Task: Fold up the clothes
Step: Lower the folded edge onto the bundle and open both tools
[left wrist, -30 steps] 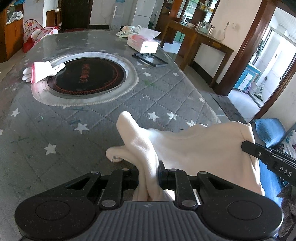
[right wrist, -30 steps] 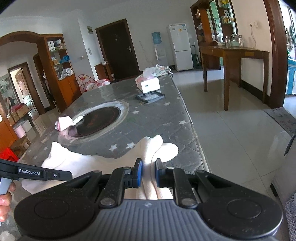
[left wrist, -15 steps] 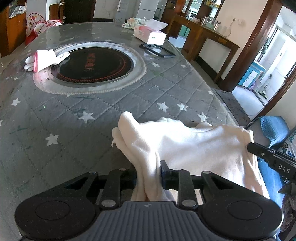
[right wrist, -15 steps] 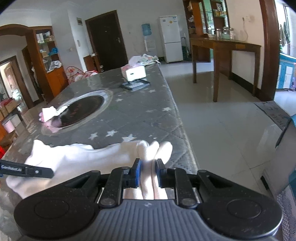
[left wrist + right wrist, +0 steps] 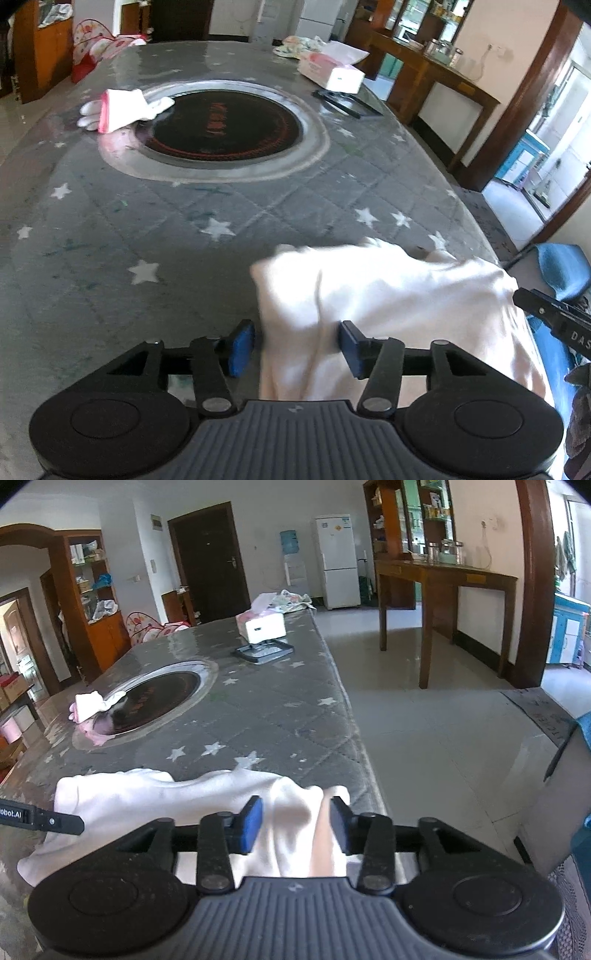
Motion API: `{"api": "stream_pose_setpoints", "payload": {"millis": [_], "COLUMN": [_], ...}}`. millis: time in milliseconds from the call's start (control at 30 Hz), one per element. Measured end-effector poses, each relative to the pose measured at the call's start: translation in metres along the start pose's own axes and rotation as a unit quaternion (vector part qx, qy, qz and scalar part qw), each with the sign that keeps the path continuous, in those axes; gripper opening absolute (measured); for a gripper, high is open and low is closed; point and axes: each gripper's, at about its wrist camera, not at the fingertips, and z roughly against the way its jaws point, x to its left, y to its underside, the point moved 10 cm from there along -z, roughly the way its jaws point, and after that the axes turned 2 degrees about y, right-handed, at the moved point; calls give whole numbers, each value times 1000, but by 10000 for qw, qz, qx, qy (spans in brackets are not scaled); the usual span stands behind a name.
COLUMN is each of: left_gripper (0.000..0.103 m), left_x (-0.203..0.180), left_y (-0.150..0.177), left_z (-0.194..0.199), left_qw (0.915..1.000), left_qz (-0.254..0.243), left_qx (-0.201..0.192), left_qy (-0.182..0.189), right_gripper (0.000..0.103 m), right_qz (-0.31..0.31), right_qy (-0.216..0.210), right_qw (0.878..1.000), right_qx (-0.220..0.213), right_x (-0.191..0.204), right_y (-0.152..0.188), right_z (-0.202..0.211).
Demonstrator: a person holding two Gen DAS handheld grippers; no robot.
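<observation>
Left gripper [image 5: 297, 341]: jaws opening, blue pads clear of the white garment [image 5: 388, 295] that lies between them. The garment lies at the near edge of the grey starred worktop [image 5: 184, 221], spanning both grippers. Right gripper [image 5: 295, 821]: jaws opening, a fold of the garment between them, pads not pressing. A folded cloth [image 5: 122, 109] lies farther back.

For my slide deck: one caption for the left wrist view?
Left gripper opening around a white garment lying on the star-patterned table.
</observation>
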Motion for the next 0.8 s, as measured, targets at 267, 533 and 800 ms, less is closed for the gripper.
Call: {"api": "stream_pose_setpoints", "payload": {"millis": [267,533,800], "left_gripper": [63,66,67], "left_x": [18,30,27], "left_y": [-12,-19,-21], "left_z": [3,-2,-11], "left_qw": [9995,9989,9986], "left_qz": [163,214,-31], "left_qx": [-108,-126,-130], "left_qy": [-266,-386,-519], "right_gripper": [60,75,90], "right_qz": [200,302,516], "right_qy": [-92,26,154], "right_qw": [9998,9995,9985], "right_qx": [-20,48,54], "right_x": [21,25,29], "right_y": [-2,1,3], "right_z": [-14,-34,-46]}}
